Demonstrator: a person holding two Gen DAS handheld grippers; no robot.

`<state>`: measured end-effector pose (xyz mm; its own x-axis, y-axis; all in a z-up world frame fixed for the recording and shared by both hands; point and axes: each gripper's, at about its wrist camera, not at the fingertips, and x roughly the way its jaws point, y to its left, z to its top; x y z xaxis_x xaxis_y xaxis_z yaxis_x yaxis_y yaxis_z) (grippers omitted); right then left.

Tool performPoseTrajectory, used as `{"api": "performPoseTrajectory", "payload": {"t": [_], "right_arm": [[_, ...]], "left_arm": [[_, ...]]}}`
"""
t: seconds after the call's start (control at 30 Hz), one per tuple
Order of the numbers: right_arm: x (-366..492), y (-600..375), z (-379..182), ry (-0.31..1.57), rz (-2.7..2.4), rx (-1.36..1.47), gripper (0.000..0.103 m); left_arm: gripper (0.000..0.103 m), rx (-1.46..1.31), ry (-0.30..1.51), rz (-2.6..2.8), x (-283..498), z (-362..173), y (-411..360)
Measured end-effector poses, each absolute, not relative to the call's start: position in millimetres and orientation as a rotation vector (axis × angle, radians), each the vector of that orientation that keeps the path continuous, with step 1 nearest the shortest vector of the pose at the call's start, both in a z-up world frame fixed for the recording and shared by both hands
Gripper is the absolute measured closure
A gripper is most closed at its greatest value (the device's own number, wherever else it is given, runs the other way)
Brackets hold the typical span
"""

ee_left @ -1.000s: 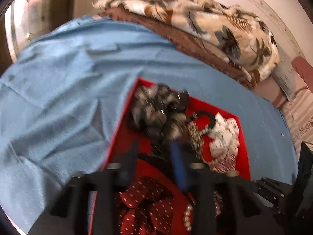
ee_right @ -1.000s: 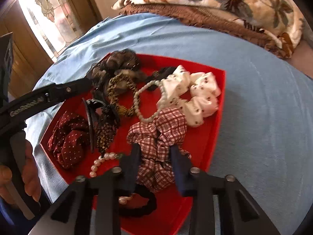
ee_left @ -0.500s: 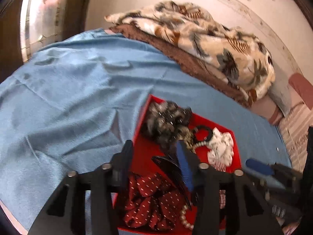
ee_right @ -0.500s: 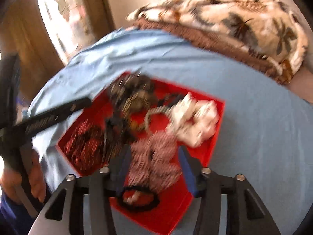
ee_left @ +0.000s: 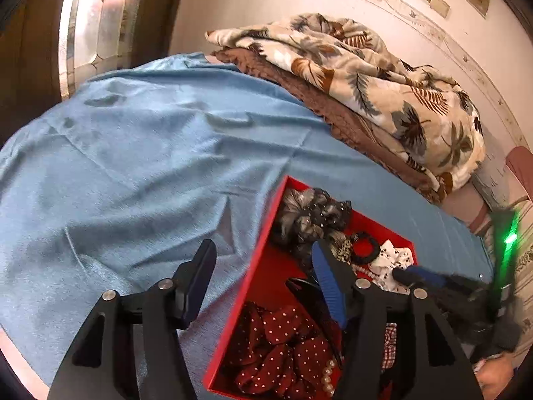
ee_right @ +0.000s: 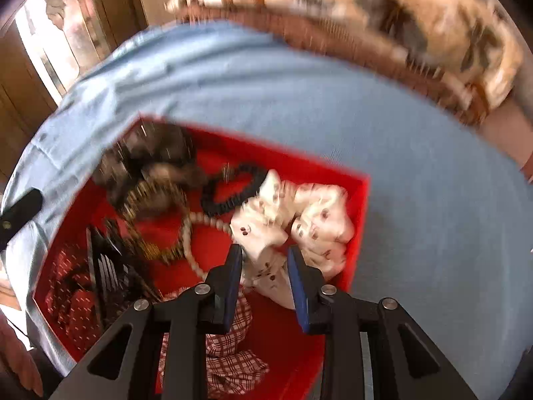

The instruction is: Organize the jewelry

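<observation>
A red tray point(ee_left: 253, 276) point(ee_right: 359, 206) on the blue cloth holds hair accessories: a dark red dotted scrunchie point(ee_left: 279, 343) point(ee_right: 73, 303), a white dotted scrunchie point(ee_right: 299, 210) point(ee_left: 396, 256), a red checked scrunchie point(ee_right: 230, 346), a grey furry scrunchie point(ee_left: 299, 213) point(ee_right: 160, 153), a black hair tie point(ee_right: 230, 190), a pearl bracelet point(ee_right: 190, 250) and a black claw clip point(ee_right: 106, 266). My left gripper point(ee_left: 263, 266) is open over the tray's left edge, empty. My right gripper point(ee_right: 263, 260) is open, its fingers on either side of the white scrunchie's near part.
The blue cloth point(ee_left: 133, 153) covers a bed. A folded leaf-print blanket point(ee_left: 366, 76) on a brown one lies at the back. A door with patterned glass point(ee_left: 96, 16) stands at the left. The right gripper's fingers point(ee_left: 426, 275) show in the left wrist view.
My left gripper has pulled back and to the left, and its jaws have opened wider. My right gripper has moved forward from the checked scrunchie to the white scrunchie.
</observation>
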<state>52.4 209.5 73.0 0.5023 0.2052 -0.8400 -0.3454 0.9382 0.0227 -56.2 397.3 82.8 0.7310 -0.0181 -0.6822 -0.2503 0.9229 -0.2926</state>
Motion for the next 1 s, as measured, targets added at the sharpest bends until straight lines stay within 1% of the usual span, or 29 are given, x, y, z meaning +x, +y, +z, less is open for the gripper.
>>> {"api": "performPoseTrajectory", "payload": {"t": [0.1, 0.23, 0.37, 0.47, 0.53, 0.6, 0.67, 0.7, 0.73, 0.8, 0.93, 1.0], "right_arm": [[58, 223, 87, 0.987, 0.42, -0.096, 0.072], [65, 251, 84, 1.021, 0.529, -0.028, 0.072], [71, 274, 59, 1.097, 0.511, -0.089, 0.073], [70, 269, 44, 1.116, 0.407, -0.178, 0.073], [72, 259, 41, 1.121, 0.38, -0.165, 0.072], [72, 244, 48, 1.098, 0.405, -0.086, 0.072], [68, 232, 60, 1.059, 0.41, -0.04, 0.067], [64, 227, 68, 1.036, 0.413, -0.021, 0.059], [60, 221, 75, 1.015, 0.411, -0.016, 0.055], [51, 214, 88, 0.974, 0.415, -0.024, 0.055], [28, 196, 99, 0.939, 0.409, -0.026, 0.049], [13, 183, 100, 0.934, 0.402, -0.006, 0.047]], "left_arm": [[0.036, -0.348, 0.72, 0.169, -59, 86, 395], [0.031, -0.316, 0.698, 0.215, -63, 89, 395], [0.03, -0.327, 0.701, 0.231, -62, 88, 401], [0.03, -0.342, 0.707, 0.236, -62, 87, 405], [0.029, -0.344, 0.703, 0.235, -62, 87, 405], [0.029, -0.334, 0.702, 0.235, -63, 88, 403], [0.029, -0.321, 0.699, 0.24, -63, 88, 401], [0.028, -0.315, 0.698, 0.245, -63, 89, 401], [0.027, -0.308, 0.695, 0.253, -63, 89, 400], [0.024, -0.296, 0.688, 0.259, -64, 90, 398], [0.023, -0.225, 0.652, 0.279, -69, 96, 387], [0.018, -0.171, 0.616, 0.303, -74, 101, 378]]}}
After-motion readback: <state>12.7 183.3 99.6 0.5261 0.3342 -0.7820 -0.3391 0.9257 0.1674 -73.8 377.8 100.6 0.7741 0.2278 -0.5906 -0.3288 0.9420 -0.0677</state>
